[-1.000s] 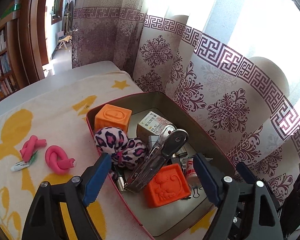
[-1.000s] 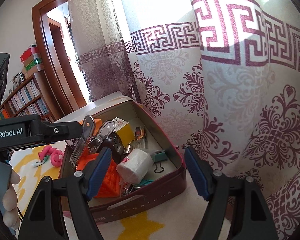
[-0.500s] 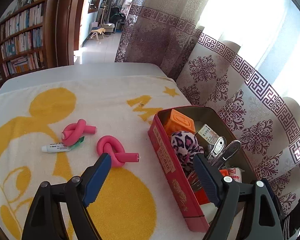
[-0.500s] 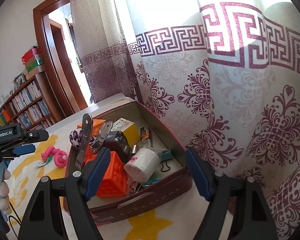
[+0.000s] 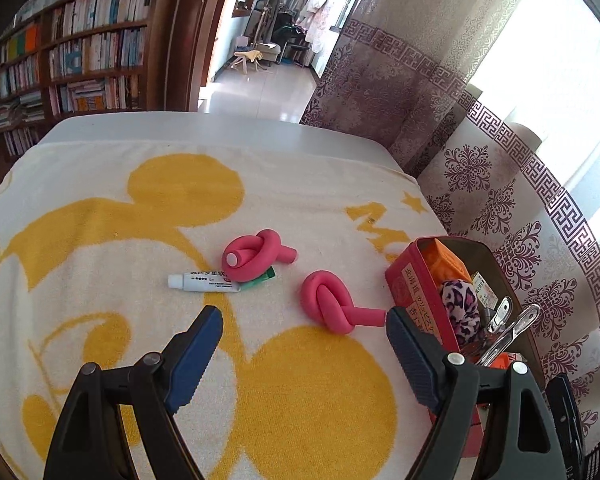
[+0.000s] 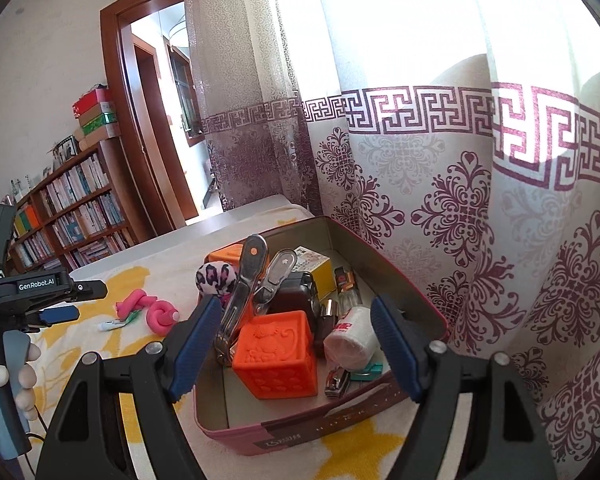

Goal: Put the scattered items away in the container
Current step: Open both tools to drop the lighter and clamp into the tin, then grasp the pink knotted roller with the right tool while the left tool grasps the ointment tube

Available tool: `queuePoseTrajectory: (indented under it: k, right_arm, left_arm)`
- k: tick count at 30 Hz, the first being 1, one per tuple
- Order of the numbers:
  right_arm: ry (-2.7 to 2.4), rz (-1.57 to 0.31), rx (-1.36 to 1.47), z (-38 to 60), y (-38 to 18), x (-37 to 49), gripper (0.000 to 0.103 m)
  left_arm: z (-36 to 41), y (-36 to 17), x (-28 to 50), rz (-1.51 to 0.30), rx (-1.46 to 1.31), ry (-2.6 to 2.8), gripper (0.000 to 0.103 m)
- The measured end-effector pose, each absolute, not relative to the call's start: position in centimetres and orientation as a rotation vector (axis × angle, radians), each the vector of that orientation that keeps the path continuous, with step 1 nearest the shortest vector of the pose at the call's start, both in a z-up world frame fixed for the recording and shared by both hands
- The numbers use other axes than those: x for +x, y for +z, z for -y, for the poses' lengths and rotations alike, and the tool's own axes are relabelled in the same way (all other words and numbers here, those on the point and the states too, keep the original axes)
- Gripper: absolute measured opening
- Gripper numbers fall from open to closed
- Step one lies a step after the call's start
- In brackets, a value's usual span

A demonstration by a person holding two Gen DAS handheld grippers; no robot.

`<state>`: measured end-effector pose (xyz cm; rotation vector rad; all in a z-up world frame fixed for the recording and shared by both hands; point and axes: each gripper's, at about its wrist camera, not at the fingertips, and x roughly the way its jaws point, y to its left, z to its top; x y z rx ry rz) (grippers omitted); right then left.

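Yellow-patterned towel (image 5: 300, 380) on surface: two pink foam knots (image 5: 332, 306), tube (image 5: 204, 282) left; tin (image 6: 332, 428) mostly filled. Both jaws released, empty.

This is a lived-in home, a study or sitting room. A tall dark wooden bookcase (image 5: 80, 52) packed with books fills the wall, with stacked gift boxes (image 6: 96, 114) on top. Just beside the bookcase a brown wooden doorway (image 5: 196, 32) opens onto a tiled hall holding a small wooden stool (image 5: 248, 58). Past the doorway from the bookcase hang sheer cream curtains with maroon key-pattern borders (image 6: 440, 184). Near the bookcase, a cream-and-yellow cartoon towel (image 5: 180, 208) covers the counter.
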<state>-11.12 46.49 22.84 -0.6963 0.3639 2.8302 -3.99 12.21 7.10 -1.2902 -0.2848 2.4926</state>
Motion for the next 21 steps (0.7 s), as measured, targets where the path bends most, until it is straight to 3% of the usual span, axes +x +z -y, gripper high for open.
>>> queuePoseTrajectory:
  k: [8, 21]
  right_arm:
    - [2.985, -0.259, -0.752, -41.0, 23.4, -13.3, 0.080]
    - [3.168, -0.065, -1.093, -33.4, 20.9, -20.6, 0.080]
  left_arm:
    - [-7.4, 6.3, -4.8, 0.350, -1.321, 2.571, 0.086]
    - [-2.1, 4.8, -6.5, 0.345, -1.386, 2.658, 0.086]
